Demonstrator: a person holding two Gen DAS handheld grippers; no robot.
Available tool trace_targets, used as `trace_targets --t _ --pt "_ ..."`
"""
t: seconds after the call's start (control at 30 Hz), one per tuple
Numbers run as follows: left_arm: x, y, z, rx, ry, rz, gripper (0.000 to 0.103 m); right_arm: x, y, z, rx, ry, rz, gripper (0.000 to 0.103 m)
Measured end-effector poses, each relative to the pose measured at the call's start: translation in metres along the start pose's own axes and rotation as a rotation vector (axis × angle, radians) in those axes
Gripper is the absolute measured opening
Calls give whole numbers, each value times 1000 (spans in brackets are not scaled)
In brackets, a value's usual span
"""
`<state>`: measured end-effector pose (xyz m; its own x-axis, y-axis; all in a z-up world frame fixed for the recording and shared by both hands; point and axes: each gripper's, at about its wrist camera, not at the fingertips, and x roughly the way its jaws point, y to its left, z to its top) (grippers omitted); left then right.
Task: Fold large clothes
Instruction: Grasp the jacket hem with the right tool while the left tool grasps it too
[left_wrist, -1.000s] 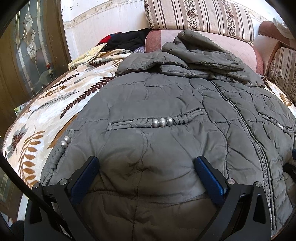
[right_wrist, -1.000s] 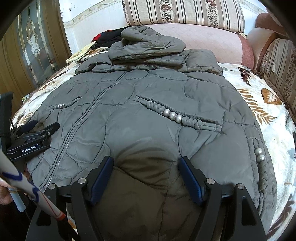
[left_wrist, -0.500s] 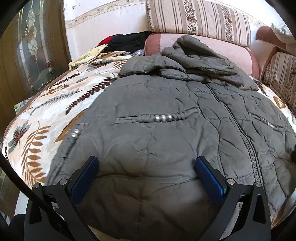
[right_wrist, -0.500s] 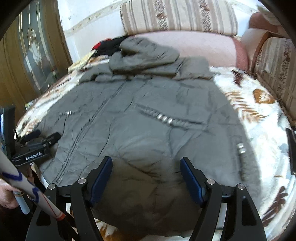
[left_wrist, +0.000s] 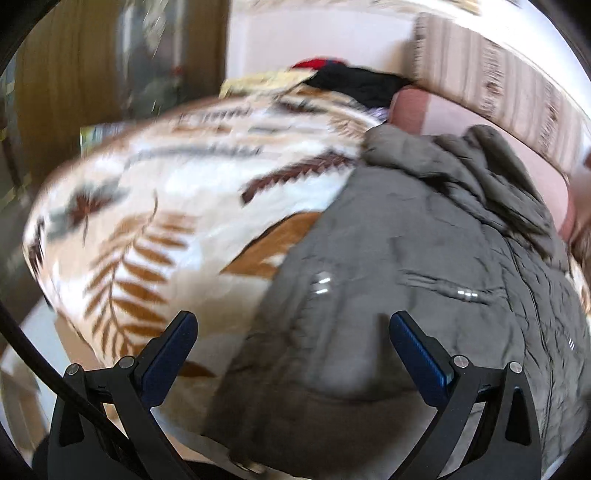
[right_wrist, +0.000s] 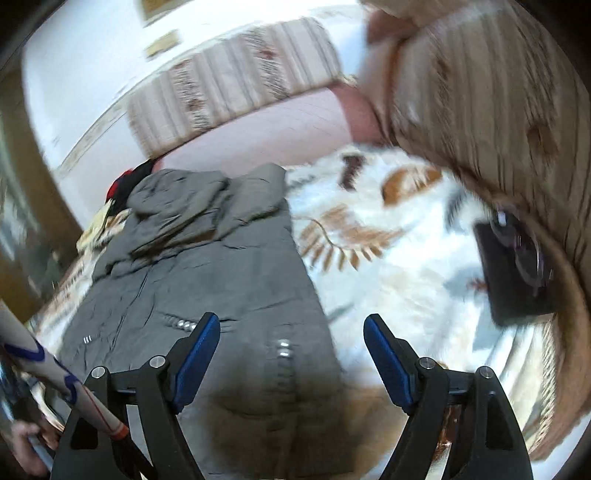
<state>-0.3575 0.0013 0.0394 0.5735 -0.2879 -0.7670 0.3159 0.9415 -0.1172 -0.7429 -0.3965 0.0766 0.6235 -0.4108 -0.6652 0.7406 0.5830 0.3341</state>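
Note:
A large grey quilted jacket (left_wrist: 424, 280) lies flat, front up, on a leaf-patterned blanket (left_wrist: 166, 206), with its hood and sleeves bunched at the far end. My left gripper (left_wrist: 291, 347) is open and empty, above the jacket's near left edge. The jacket also shows in the right wrist view (right_wrist: 207, 280). My right gripper (right_wrist: 291, 343) is open and empty, above the jacket's near right edge, where the blanket (right_wrist: 388, 229) begins. Both views are motion-blurred.
Striped sofa cushions (left_wrist: 498, 85) and a pink cushion (right_wrist: 266, 133) stand behind the bed. Dark and red clothes (left_wrist: 354, 81) lie at the far left. A black flat object (right_wrist: 513, 273) lies on the blanket at right. A striped armrest (right_wrist: 480, 110) rises at right.
Both grippers pulled back from the jacket and swung outward, the left one to the left, the right one to the right. Both stayed open and empty. The jacket has not moved.

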Motion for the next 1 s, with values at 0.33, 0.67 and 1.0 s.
trace_targets --t 0.33,0.67,1.0 --pt "12 24 -7 -139 75 -96 103 25 -30 -14 222 127 113 84" --pt "7 25 -13 -134 96 -116 103 29 -38 -34 286 205 157 84" --pt "-9 3 -42 -78 128 -201 103 21 -3 -68 223 280 238 84"
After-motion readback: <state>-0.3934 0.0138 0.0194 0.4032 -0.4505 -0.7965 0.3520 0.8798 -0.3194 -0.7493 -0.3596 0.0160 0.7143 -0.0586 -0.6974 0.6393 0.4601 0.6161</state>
